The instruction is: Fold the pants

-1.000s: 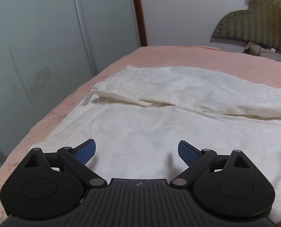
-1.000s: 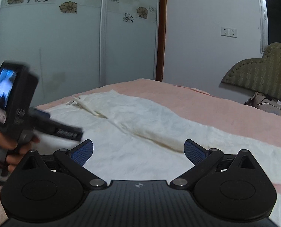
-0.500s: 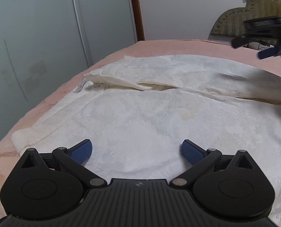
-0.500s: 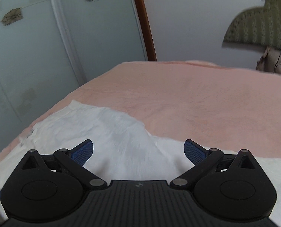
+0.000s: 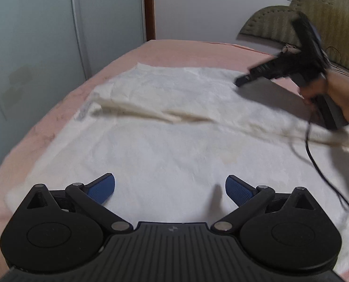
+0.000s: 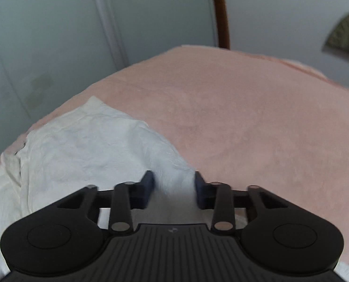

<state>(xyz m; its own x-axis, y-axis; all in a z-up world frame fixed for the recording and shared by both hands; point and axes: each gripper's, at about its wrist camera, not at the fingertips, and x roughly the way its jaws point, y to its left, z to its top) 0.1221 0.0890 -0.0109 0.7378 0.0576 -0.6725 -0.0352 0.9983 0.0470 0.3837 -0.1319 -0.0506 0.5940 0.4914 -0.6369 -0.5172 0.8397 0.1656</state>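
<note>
A pink bed [image 5: 179, 51] filled both frames, white pants [image 5: 165, 145] spread flat across its middle for folding. At lower centre of its view, the right gripper [image 6: 173, 189] was closing around the pants' far edge, apparently to lift it; the left gripper [image 5: 169, 191] hovered, jaws apart and empty.

Bed [image 5: 186, 49] with pink cover serves as the work surface. White pants [image 5: 174, 145] lie spread flat directly on it, reaching from 6 toward 3 o'clock.
</note>
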